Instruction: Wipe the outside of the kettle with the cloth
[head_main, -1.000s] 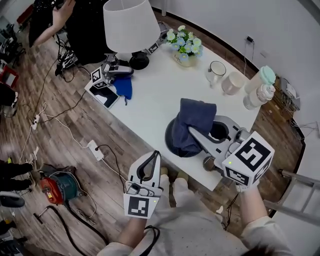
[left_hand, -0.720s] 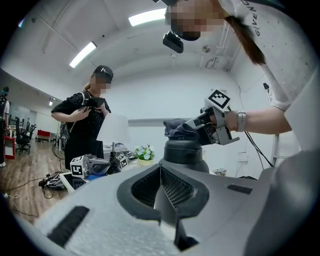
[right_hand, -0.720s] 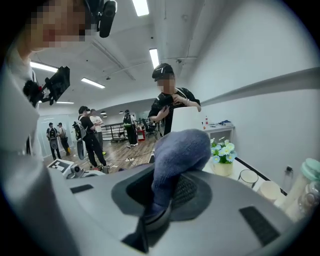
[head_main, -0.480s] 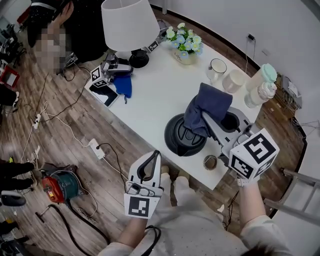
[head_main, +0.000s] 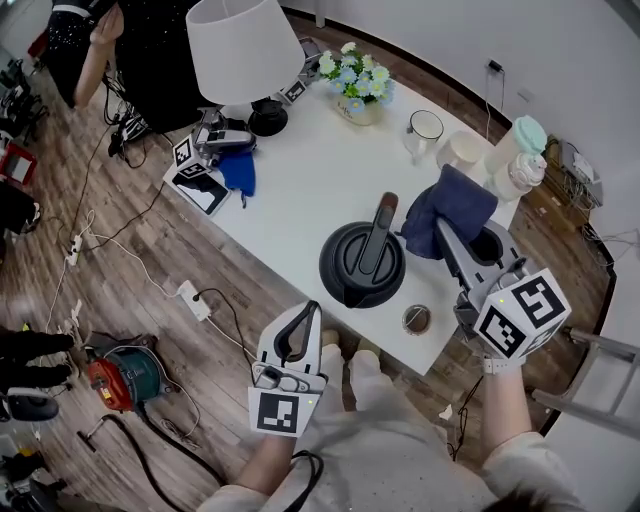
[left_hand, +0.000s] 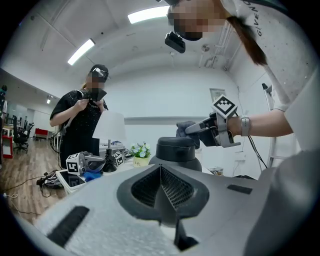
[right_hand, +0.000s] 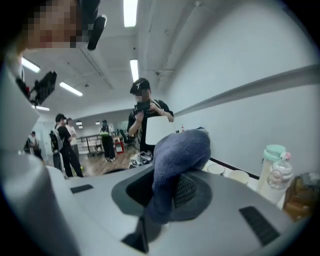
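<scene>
One white desk (head_main: 300, 190) carries one black kettle (head_main: 362, 265) upright near its front edge, free for wiping; the right claw (head_main: 443, 228) pinches one dark blue cloth (head_main: 452, 203) just right of the kettle, probably between passes, while the left claw (head_main: 303, 318) hangs closed and empty off the desk.

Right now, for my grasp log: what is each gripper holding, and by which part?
Right gripper: the blue cloth, a bunched fold pinched between its jaws. Left gripper: shut, holding nothing.
</scene>
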